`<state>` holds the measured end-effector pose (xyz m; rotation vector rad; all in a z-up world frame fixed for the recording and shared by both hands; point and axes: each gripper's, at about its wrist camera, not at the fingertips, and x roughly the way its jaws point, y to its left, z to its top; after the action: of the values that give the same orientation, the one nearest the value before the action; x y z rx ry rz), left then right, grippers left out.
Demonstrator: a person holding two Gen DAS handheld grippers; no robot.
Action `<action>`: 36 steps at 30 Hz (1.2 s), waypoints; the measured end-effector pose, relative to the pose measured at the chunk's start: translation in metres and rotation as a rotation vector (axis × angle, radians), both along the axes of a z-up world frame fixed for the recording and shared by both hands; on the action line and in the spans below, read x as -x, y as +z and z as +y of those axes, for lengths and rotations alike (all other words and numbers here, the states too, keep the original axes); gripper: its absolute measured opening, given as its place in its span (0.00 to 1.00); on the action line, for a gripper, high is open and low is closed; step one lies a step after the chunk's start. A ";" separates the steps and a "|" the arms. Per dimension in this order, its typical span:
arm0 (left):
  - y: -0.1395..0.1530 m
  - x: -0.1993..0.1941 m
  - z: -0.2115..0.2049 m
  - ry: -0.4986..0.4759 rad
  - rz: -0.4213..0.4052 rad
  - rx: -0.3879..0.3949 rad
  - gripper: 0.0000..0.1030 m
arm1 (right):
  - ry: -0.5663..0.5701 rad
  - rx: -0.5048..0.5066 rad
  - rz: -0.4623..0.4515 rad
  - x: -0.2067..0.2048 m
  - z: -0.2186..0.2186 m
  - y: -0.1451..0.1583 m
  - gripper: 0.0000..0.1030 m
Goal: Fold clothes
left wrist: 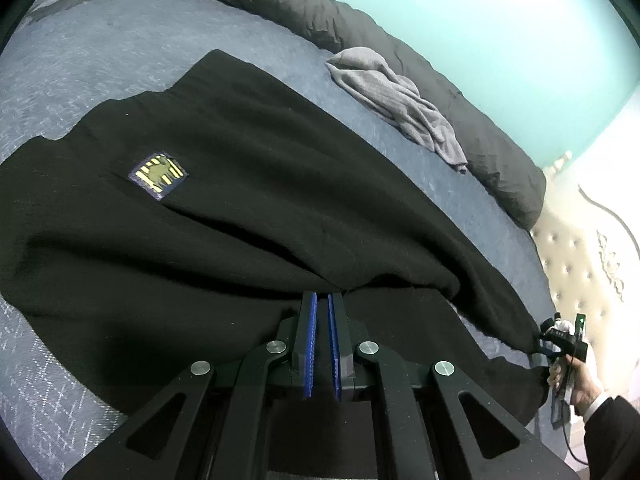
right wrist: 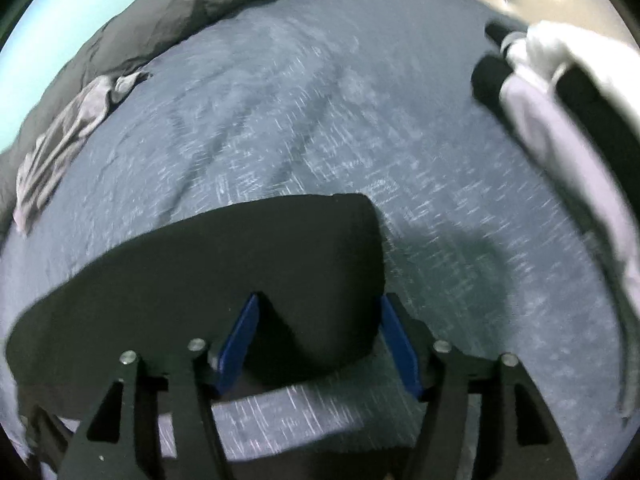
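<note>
Blue bedding (left wrist: 100, 60) carries a black garment (left wrist: 240, 184), its edge pinched by the left hand-held gripper (left wrist: 322, 300), while the right hand-held gripper (right wrist: 318, 308) gapes wide over a corner.

Black knit garment (left wrist: 240, 220) spread on the blue-grey bed (left wrist: 100, 60) ahead of my left gripper (left wrist: 322, 300), crumpled grey towel (left wrist: 404, 104) beyond it to the right, dark duvet (left wrist: 320, 12) behind that.
</note>
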<state>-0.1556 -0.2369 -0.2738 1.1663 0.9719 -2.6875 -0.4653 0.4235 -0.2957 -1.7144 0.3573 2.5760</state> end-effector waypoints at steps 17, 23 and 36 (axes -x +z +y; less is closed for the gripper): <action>-0.002 0.007 0.011 -0.027 -0.011 0.037 0.06 | 0.106 -0.084 0.311 0.013 -0.009 0.070 0.07; -0.004 0.007 0.011 -0.028 -0.016 0.045 0.06 | 0.092 -0.124 0.271 0.043 -0.015 0.064 0.07; -0.001 0.000 0.005 -0.025 -0.012 0.049 0.06 | -0.001 -0.074 0.216 0.019 0.011 0.037 0.39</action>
<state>-0.1558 -0.2316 -0.2750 1.1926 0.8904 -2.7038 -0.4844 0.4343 -0.2584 -1.4172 0.2639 2.7431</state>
